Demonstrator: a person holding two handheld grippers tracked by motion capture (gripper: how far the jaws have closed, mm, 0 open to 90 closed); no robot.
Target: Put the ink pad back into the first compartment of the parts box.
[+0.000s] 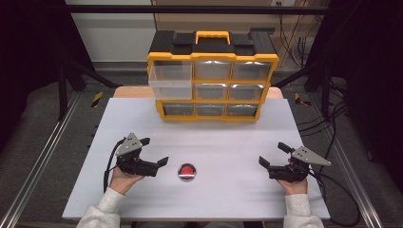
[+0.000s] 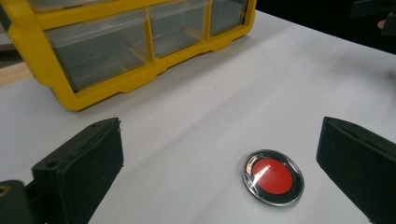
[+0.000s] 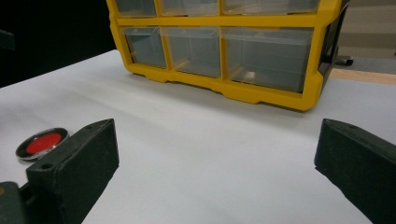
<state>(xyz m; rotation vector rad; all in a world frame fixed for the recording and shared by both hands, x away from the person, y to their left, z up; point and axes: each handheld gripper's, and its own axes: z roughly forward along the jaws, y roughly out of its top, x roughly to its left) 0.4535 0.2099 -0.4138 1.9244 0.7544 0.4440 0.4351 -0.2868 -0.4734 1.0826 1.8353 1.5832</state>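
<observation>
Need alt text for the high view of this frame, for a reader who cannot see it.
A person holds the left gripper and right gripper, both open, above a white table, with a small round red disc lying between them. At the far edge stands a yellow drawer organizer, its top-left clear drawer pulled out.

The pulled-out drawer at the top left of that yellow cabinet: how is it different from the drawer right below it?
The pulled-out drawer juts forward past the yellow cabinet, while the drawer below it sits pushed in flush. The top one shows its clear side wall and looks taller; the lower one shows just its front and looks shallower. Both are clear plastic in the left column.
</observation>
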